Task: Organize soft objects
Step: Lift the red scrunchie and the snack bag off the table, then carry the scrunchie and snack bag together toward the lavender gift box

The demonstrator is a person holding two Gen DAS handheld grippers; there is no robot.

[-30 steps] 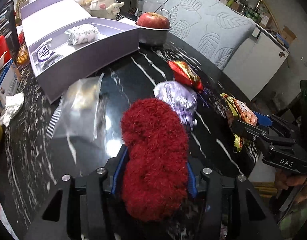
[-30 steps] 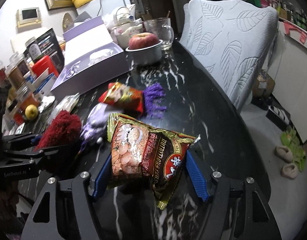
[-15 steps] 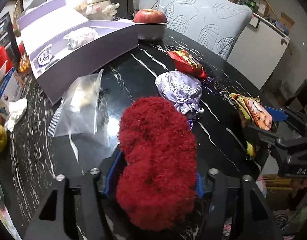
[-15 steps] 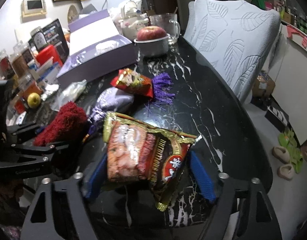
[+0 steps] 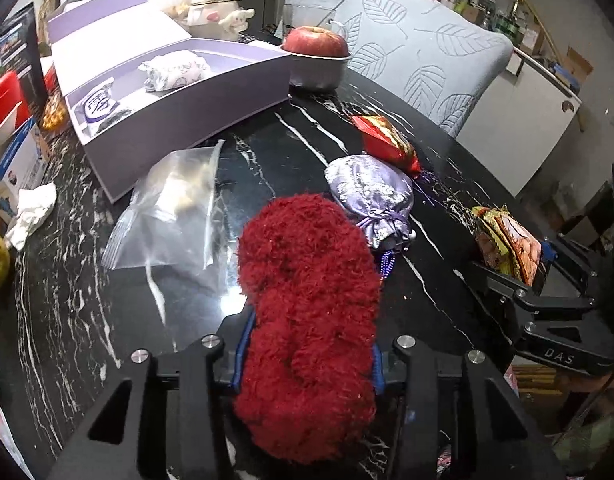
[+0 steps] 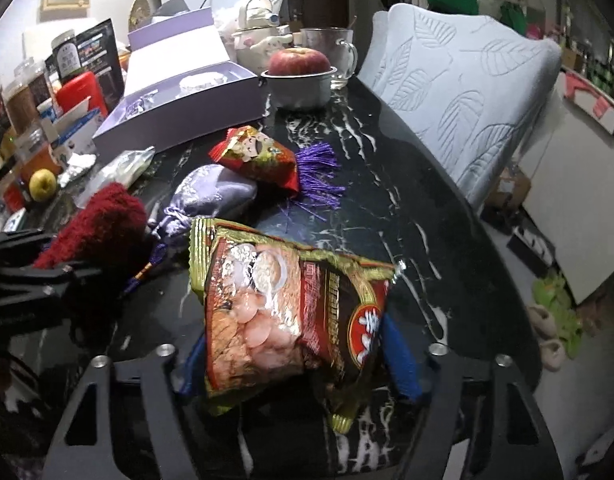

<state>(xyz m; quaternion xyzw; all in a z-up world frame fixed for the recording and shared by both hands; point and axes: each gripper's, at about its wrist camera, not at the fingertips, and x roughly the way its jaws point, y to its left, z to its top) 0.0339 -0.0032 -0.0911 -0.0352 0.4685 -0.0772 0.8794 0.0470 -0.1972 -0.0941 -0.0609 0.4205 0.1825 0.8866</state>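
Red fluffy wad (image 5: pixel 307 320) clamped in left tool (image 5: pixel 307 364), jaws just closing; snack bag (image 6: pixel 291 312) gripped by right tool (image 6: pixel 295 356), above tabletop (image 5: pixel 287 152). Step: carry. Next: drop both into purple box (image 5: pixel 179 120).

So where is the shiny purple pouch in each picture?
Left wrist view: the purple pouch lies mid-picture on the black table, just past the red fluffy thing.
Right wrist view: the pouch is left of centre, beside the red snack packet.
Shared landmark: the apple in its bowl.
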